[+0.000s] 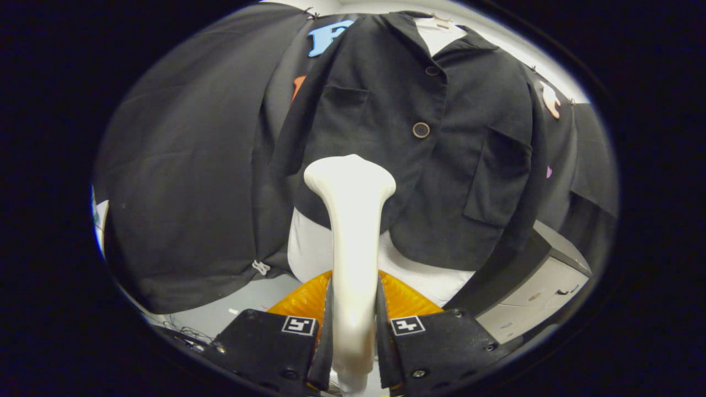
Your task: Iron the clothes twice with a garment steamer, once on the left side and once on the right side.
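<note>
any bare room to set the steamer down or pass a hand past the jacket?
The gripper is shut on the steamer, its head against the black jacket. Free patch: the grey floor between the hanging black cloth and the orange base. Crowded: between jacket and cloth, and by the grey cabinet.

Gripper [353, 325]: two broad, flat-faced blocks set side by side, each narrowing to a thin upright finger [326, 325] at its inner edge. Each block carries one square black-and-white marker [408, 325] on its upper inner corner. Round screw heads [419, 373] are set into the block faces and outer corners. A ribbed orange part [300, 302] sits behind the blocks.
</note>
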The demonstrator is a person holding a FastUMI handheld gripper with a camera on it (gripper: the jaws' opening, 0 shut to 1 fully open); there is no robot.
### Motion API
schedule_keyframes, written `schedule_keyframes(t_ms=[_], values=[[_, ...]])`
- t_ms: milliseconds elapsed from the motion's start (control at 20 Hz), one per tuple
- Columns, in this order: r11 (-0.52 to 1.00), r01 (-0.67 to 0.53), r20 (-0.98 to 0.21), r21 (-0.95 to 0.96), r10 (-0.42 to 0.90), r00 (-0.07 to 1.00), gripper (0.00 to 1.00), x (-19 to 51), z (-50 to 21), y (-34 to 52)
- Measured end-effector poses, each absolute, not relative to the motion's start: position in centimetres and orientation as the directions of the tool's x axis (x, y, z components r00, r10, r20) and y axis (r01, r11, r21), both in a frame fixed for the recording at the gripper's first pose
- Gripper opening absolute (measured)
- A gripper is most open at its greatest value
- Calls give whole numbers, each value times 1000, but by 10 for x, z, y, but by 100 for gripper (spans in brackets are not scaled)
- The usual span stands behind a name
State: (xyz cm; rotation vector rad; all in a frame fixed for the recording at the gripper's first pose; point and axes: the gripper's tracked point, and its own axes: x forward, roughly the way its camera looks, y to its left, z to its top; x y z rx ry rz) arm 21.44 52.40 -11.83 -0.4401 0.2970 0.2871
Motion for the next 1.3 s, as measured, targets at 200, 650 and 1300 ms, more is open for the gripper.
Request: schedule_keyframes(t_ms=[200,650,1300], values=[[866,-342,-393,-366,189,900,36,214,-136,520],[856,-353,-459,-377,158,874,36,197,-167,504],[933,-211,-476,-291,50,878,36,131,-149,367]])
